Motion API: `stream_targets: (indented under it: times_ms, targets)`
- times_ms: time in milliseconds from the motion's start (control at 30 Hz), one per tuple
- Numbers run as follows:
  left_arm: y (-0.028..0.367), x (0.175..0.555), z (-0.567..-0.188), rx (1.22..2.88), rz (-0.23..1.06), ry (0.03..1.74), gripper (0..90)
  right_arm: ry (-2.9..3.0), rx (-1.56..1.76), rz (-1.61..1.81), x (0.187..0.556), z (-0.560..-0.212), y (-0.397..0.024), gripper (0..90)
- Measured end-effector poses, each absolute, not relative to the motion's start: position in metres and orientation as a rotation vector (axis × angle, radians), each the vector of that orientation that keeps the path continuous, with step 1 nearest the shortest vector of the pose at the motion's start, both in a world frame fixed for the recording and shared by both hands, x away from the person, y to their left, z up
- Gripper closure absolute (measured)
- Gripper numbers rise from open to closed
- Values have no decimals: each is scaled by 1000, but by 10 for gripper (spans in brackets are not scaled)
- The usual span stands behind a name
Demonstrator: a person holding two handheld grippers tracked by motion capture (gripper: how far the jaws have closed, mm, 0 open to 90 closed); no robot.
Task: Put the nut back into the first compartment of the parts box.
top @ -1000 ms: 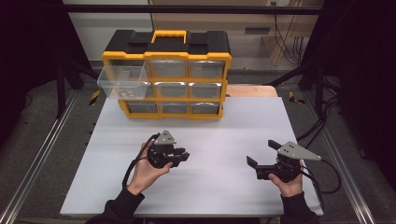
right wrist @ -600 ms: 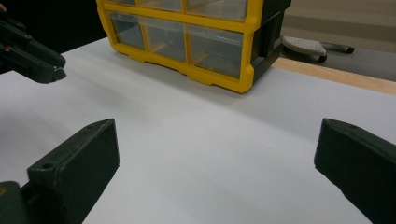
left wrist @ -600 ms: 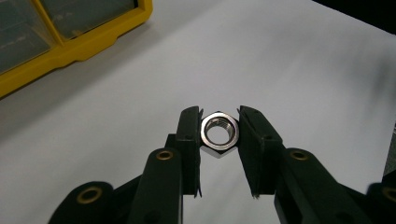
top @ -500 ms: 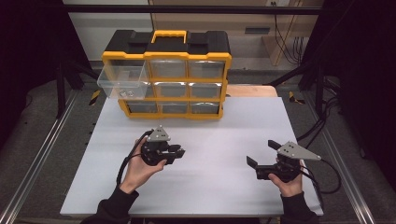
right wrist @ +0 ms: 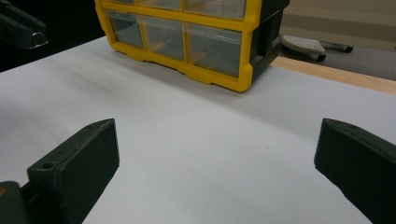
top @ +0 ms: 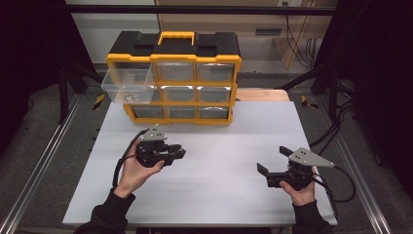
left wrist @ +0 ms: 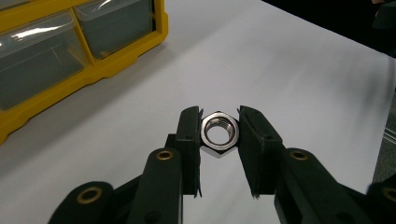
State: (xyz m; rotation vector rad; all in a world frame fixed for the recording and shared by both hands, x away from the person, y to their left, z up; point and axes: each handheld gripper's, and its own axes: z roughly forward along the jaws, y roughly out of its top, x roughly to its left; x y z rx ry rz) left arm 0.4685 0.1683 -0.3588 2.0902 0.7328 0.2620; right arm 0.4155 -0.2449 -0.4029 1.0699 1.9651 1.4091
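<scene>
Steel nut (left wrist: 220, 133) is clamped between the left gripper's (left wrist: 219, 135) jaws, flats against the pads, held clear above the table (top: 214, 161). Since a second ago that gripper has been lifted and carried a little toward the organizer (top: 174, 78); in the high view the left gripper (top: 176, 154) is seen mid-table, well short of it. Judged: pick is done, transport to a drawer is under way.

Top-left drawer (top: 127, 84) is pulled out, clear-walled; small metallic bits are seen at its floor, type cannot be told. It is probably the drop target. Other drawers are shut; contents unreadable through the plastic.

Right gripper (top: 274, 160) is parked near the table's right edge, unmoved, jaws spread wide (right wrist: 215, 172) with nothing between.
</scene>
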Motion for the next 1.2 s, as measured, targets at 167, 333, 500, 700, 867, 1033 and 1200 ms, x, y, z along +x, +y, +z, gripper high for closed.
stream_targets:
  times_ms: [167, 333, 500, 700, 867, 1033, 1200]
  targets:
    - [177, 469, -346, 2077, 292, 734, 694, 1964, 1071, 1407, 415, -403, -245, 5]
    - [187, 473, -330, 2066, 317, 748, 694, 1966, 1070, 1410, 415, -403, -245, 5]
    - [194, 477, -317, 2063, 323, 755, 694, 1961, 1070, 1410, 415, -402, -246, 5]
    - [198, 478, -307, 2081, 351, 749, 694, 1961, 1069, 1410, 415, -402, -246, 5]
    - [203, 481, -296, 2068, 359, 756, 694, 1963, 1070, 1411, 415, -402, -246, 5]
    - [210, 484, -283, 2066, 394, 760, 694, 1963, 1072, 1411, 415, -402, -246, 5]
    - [217, 487, -268, 2062, 423, 765, 694, 1960, 1070, 1412, 415, -402, -246, 5]
